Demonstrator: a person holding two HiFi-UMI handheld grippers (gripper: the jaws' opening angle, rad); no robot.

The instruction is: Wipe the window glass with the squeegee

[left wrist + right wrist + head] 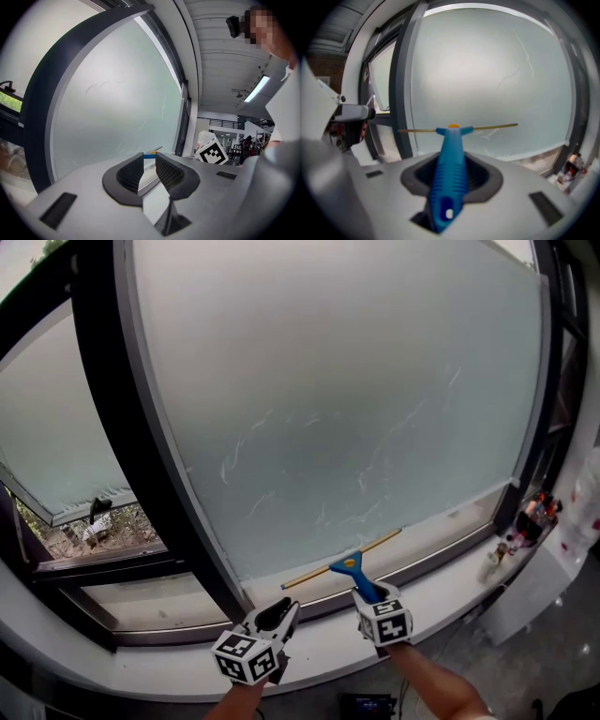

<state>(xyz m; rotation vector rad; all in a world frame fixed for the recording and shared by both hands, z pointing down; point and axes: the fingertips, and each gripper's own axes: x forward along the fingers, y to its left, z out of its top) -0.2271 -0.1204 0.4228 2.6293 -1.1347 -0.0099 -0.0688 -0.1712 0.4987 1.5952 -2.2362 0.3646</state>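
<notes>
Two claws: left claw (280, 612) (149, 161) and right claw (369, 596) (452, 174), side by side at 6 o'clock in the head view, the left at 9 o'clock of the right, each carrying one marker cube.
One squeegee (349, 565) (452, 154): blue handle, orange spot at the neck, thin yellowish blade across the top.
Right claw, state: jaws closed onto the blue handle, which lies lengthwise between them and points toward 12 o'clock at the glass.
Left claw, state: jaws a narrow gap apart, nothing between them; it touches nothing visible and hovers above the sill (319, 641).
Squeegee, position: blade along the foot of the window glass (347, 399) (117, 108) (487, 79), at the pane's 6 o'clock, slanting up toward 2 o'clock in the head view; whether the blade touches the glass cannot be told.
Window glass: one large frosted pane in a dark frame (141, 437), marked with pale streaks in its lower half.
Second pane (47, 427): one, at 9 o'clock of the main pane, tilted open at the bottom, with greenery showing below it.
Small objects (532, 514) (572, 168): a cluster on the sill at 4 o'clock, too small to count or identify.
</notes>
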